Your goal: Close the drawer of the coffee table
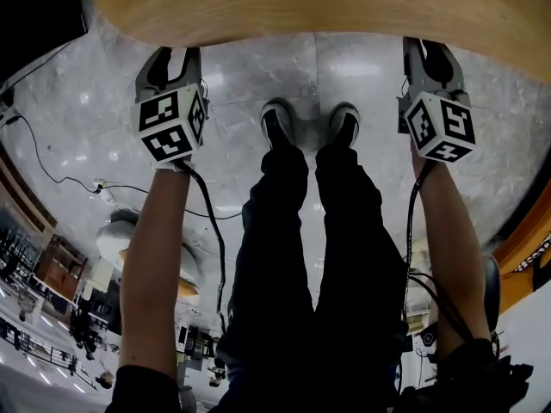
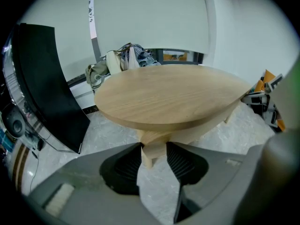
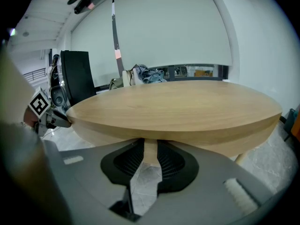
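1. Coffee table (image 1: 301, 7): round wooden top on the marble floor (image 1: 250, 67), beyond the person's shoes (image 1: 277, 123); drawer not discernible.
2. Left gripper (image 1: 172, 56): at the table's near edge, jaws apart, empty.
3. Right gripper (image 1: 428, 52): at the same edge, jaws apart, empty.

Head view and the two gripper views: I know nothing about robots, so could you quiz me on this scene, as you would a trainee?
1. True or false: the left gripper is clamped on the edge of the round table.
2. The floor is: A) red carpet; B) grey marbled stone; C) wooden planks.
3. Fill in: in the head view, the person's two ___ stand between the left gripper and the right gripper.
Key: 1 false, its jaws stand apart with nothing gripped; 2 B; 3 shoes.
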